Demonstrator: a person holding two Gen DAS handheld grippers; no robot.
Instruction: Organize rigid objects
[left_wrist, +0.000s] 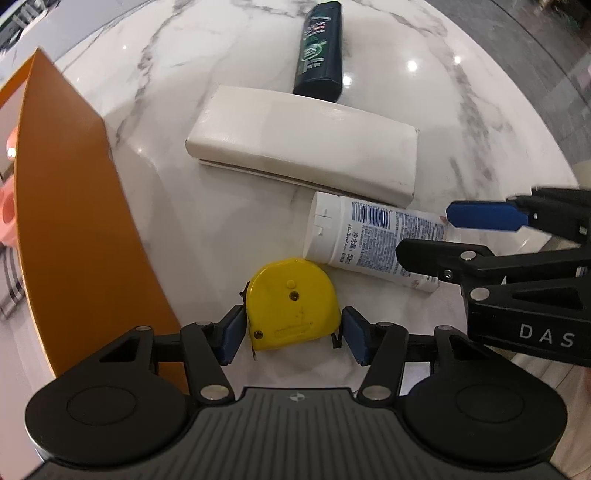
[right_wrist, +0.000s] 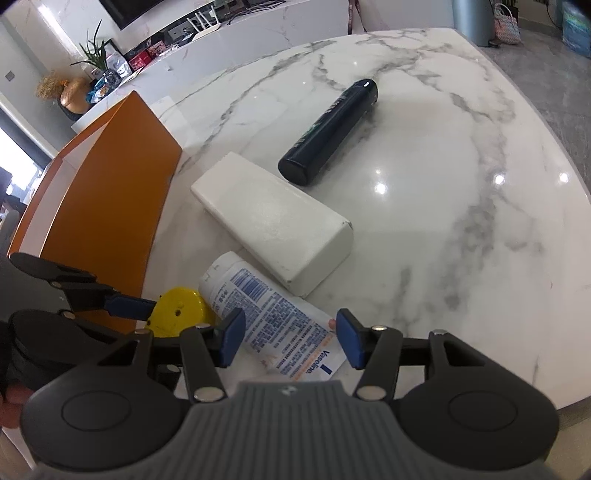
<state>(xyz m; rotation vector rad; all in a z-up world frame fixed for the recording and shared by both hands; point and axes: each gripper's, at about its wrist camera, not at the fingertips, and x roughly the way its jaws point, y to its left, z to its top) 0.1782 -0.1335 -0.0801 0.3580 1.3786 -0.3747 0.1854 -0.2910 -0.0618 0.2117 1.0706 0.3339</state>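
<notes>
We have our left gripper (left_wrist: 291, 326) straddling the yellow tape measure (left_wrist: 291, 304) near the worktop (right_wrist: 443, 184) edge beside the orange box (left_wrist: 85, 229), pads not visibly pressing, and our right gripper (right_wrist: 290, 341) open around the white tube (right_wrist: 273, 314); next both must close before lifting.

The left wrist camera looks straight down, close above the worktop (left_wrist: 461, 92). The right wrist camera looks obliquely down across it. Both share the tape measure (left_wrist: 291, 302) and tube (right_wrist: 266, 314).
</notes>
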